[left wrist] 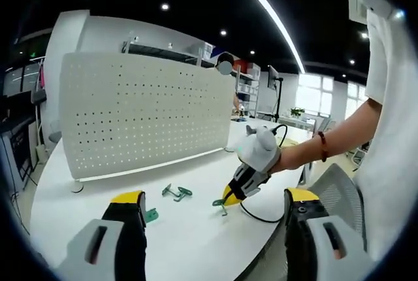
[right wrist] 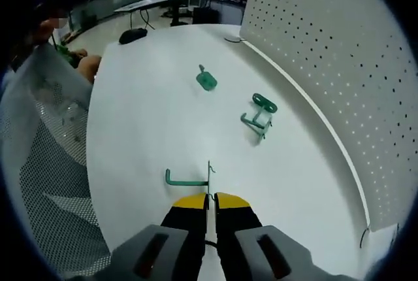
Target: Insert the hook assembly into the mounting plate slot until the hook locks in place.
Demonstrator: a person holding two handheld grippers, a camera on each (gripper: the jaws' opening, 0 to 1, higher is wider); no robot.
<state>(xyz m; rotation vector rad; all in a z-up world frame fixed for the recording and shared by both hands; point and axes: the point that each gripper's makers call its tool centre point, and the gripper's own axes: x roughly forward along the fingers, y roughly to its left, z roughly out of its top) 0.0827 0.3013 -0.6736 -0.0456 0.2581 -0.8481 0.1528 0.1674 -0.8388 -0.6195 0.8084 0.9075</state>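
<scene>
From where I sit, the fine details are hard to make out. In the right gripper view the hook (right wrist: 189, 178) lies on the white table (right wrist: 144, 131) just ahead of my right gripper (right wrist: 209, 201), and its wire back plate runs down between the yellow tips, so I cannot see how far it reaches into the jaws. The jaws stand nearly together with only a thin slit between them, pinched on that wire part. The green arm of the hook sticks out to the left, flat on the table.

In the left gripper view the same right gripper (left wrist: 230, 193) comes in from the right, angled down to the tabletop, with a bare forearm (left wrist: 339, 138) and a red wristband (left wrist: 322, 146) behind it; the hook (left wrist: 220, 206) at its tip is small and partly covered. A black cable (left wrist: 258, 217) trails from it over the table's edge.

My left gripper (left wrist: 215, 197) hangs above the near table with its jaws wide apart, holding nothing. A small green piece (left wrist: 151, 215) peeks out beside its left jaw, partly hidden. A second hook assembly (left wrist: 177, 193) lies further in, apart from both grippers.

The white pegboard (left wrist: 144, 111) stands upright at the far side of the table; its right end is cut off in the right gripper view.
</scene>
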